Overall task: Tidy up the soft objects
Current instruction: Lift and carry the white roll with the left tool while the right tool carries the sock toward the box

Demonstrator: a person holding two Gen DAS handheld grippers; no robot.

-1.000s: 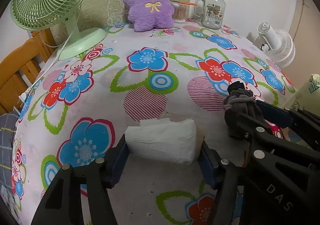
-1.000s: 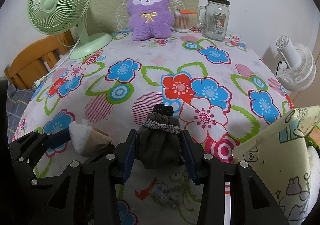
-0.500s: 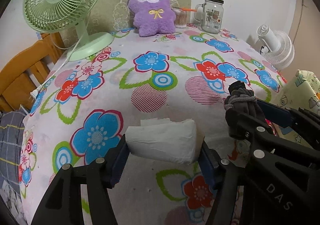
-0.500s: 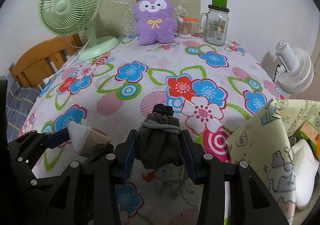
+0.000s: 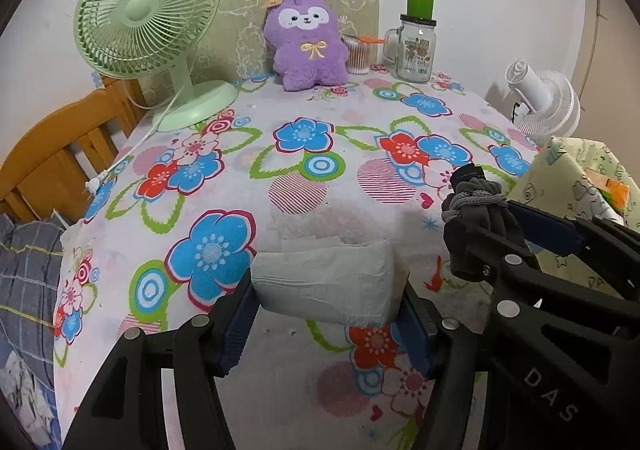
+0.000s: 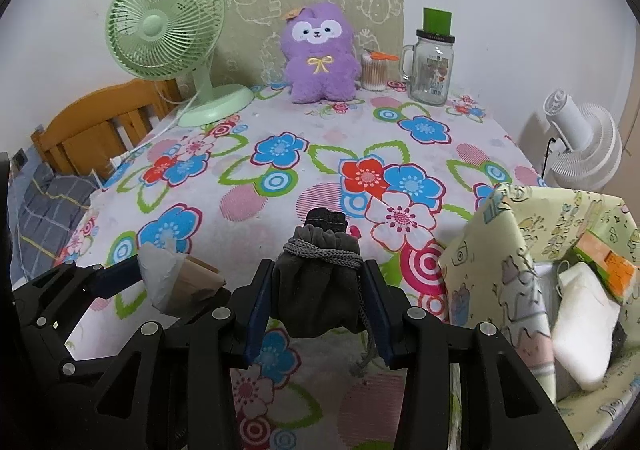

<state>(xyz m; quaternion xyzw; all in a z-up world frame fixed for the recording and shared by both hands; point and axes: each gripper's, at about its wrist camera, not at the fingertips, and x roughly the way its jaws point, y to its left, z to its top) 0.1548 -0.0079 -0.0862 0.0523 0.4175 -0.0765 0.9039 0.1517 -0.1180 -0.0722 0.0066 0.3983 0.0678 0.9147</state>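
Left gripper (image 5: 326, 314) clenched on the white tissue pack (image 5: 324, 284); right gripper (image 6: 318, 310) clenched on the grey drawstring pouch (image 6: 320, 290). Both are held above the table's (image 6: 280, 210) near edge. The patterned fabric bin (image 6: 500, 250) sits to my right, open, with a white pack already inside. My plan: carry the pouch over the bin's rim first, lower it inside, then release. Watch that the dangling cord doesn't snag the rim.

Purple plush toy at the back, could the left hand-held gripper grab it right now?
Probably not: the left hand-held gripper is shut on a white tissue pack, and the purple plush toy sits across the table.
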